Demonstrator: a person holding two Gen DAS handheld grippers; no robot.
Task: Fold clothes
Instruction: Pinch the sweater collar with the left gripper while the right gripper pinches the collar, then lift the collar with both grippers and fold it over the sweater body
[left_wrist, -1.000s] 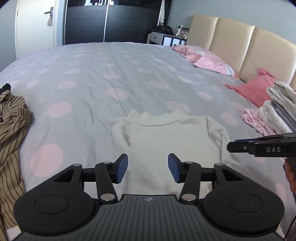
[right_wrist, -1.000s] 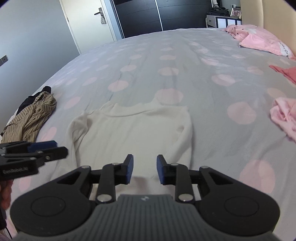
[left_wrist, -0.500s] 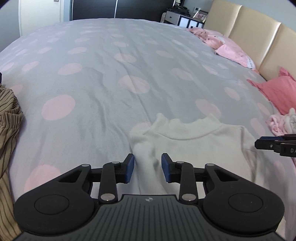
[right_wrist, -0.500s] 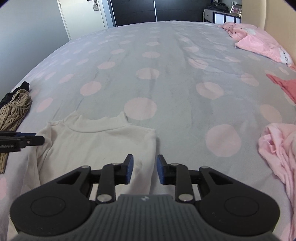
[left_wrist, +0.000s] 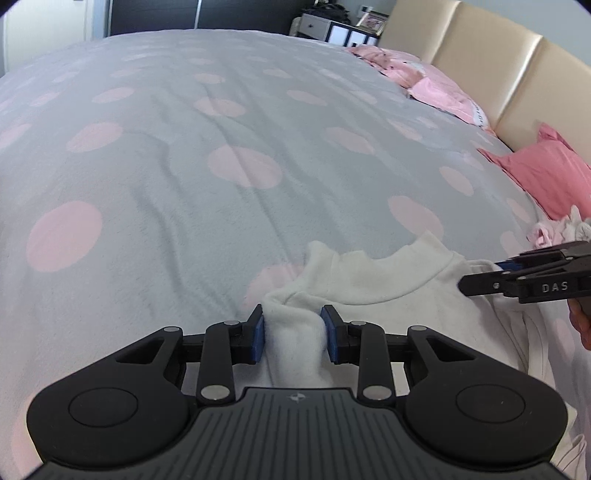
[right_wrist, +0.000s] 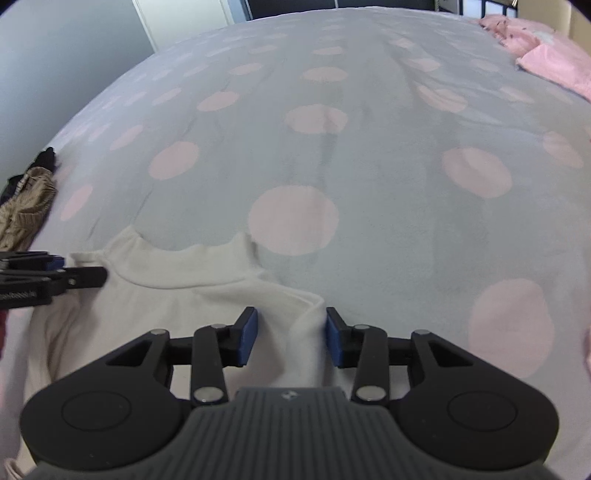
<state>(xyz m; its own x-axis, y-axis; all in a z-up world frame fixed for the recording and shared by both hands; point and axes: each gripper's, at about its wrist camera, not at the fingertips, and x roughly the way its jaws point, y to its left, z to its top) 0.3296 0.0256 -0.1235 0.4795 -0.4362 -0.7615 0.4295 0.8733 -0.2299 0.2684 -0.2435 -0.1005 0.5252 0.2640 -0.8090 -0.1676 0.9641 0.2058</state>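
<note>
step: grabbing both shoulders of white top (left_wrist: 373, 284) on bed (left_wrist: 221, 129) | left gripper (left_wrist: 294, 336) closing, pads pinching shoulder fabric | right gripper (right_wrist: 289, 338) opening, fabric between jaws, unpinched | next: needing right re-clench, then folding

You're in a home bedroom: a wide bed (left_wrist: 184, 155) under a grey cover with pink dots, a padded cream headboard (left_wrist: 480, 62), pink pillows (left_wrist: 443, 92) (one darker), a dark wardrobe (left_wrist: 155, 14) and a small white drawer unit (left_wrist: 332, 29) at the far wall.
</note>
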